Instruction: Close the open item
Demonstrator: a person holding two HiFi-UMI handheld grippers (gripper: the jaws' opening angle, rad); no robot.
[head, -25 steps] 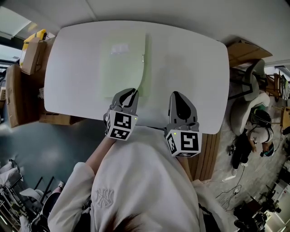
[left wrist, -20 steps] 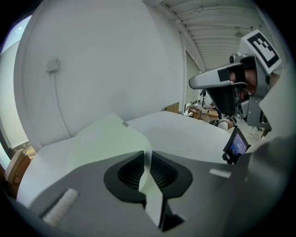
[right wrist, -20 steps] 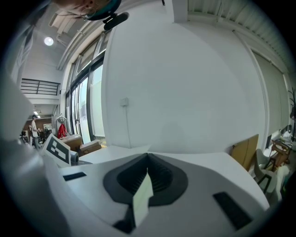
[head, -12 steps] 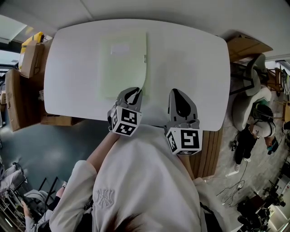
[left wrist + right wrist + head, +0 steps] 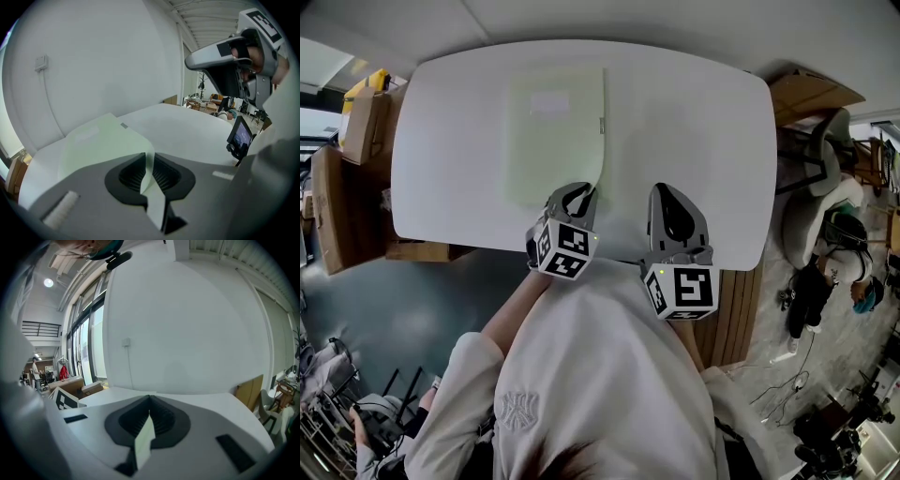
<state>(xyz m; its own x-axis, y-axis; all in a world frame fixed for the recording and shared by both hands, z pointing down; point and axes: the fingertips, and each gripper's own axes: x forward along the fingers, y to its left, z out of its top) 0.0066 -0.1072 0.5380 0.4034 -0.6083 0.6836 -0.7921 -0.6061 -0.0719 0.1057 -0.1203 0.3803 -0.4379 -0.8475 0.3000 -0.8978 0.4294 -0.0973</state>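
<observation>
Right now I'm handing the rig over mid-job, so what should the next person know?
Left gripper: shut on the near right corner of the folder cover, which curls up off the table.
Right gripper: shut, over the table's near edge, clear of the folder.
Folder: pale green, on the table's left half, lying flat apart from that corner.
Done: the cover is almost down.
Left: lay the corner flat and let go.
</observation>
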